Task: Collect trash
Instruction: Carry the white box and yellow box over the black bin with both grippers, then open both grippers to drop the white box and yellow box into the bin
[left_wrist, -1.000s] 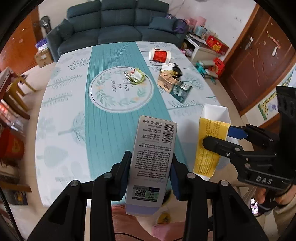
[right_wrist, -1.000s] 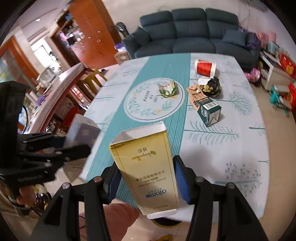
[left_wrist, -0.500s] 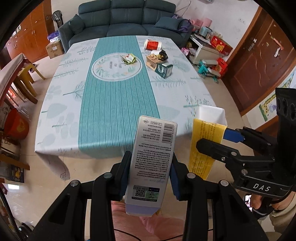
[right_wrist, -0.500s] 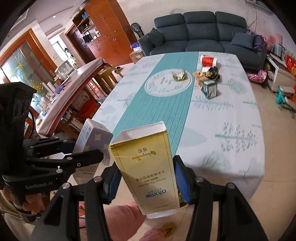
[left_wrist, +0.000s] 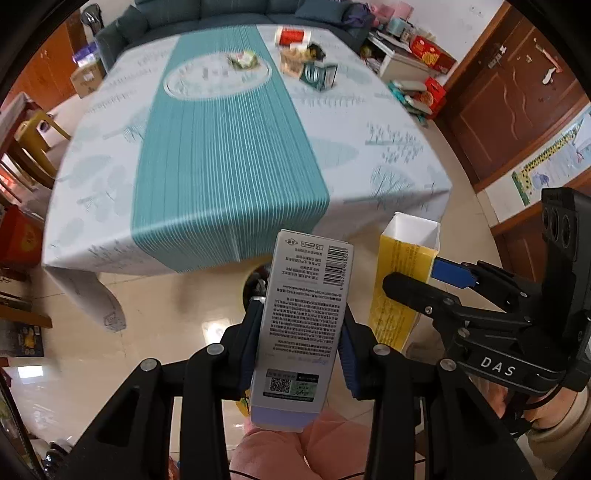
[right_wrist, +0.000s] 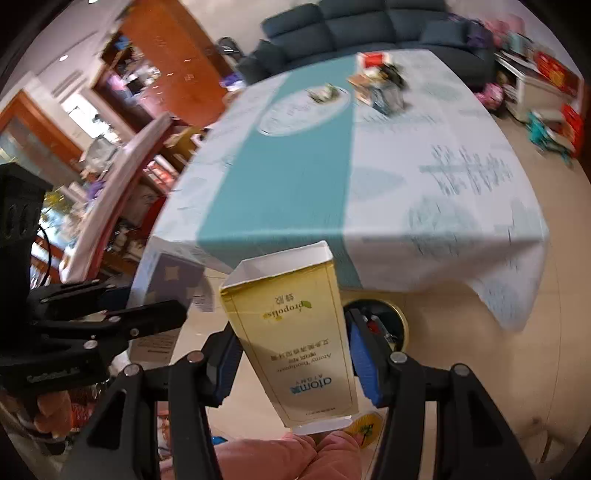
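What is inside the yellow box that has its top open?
The yellow box looks empty near its open end: only white inner walls show. Deeper down is hidden by its own sides. The right gripper pinches it.

Two grippers are showing, the left gripper (left_wrist: 301, 332) and the right gripper (right_wrist: 291, 354), each gripping one carton: one grey box (left_wrist: 303, 325) and one yellow box (right_wrist: 295, 350), two cartons being held in all. One table (left_wrist: 388, 147) is standing beyond them, carrying five leftover items clustering at its far end: one red cup (left_wrist: 293, 37), one green box (left_wrist: 319, 75), one brown packet (left_wrist: 290, 62), one dark wrapper (left_wrist: 316, 53), one crumpled wrapper (left_wrist: 243, 59). One bin (right_wrist: 384, 325) is sitting on the floor by the table's near edge. One sofa (right_wrist: 369, 33) is standing behind the table.
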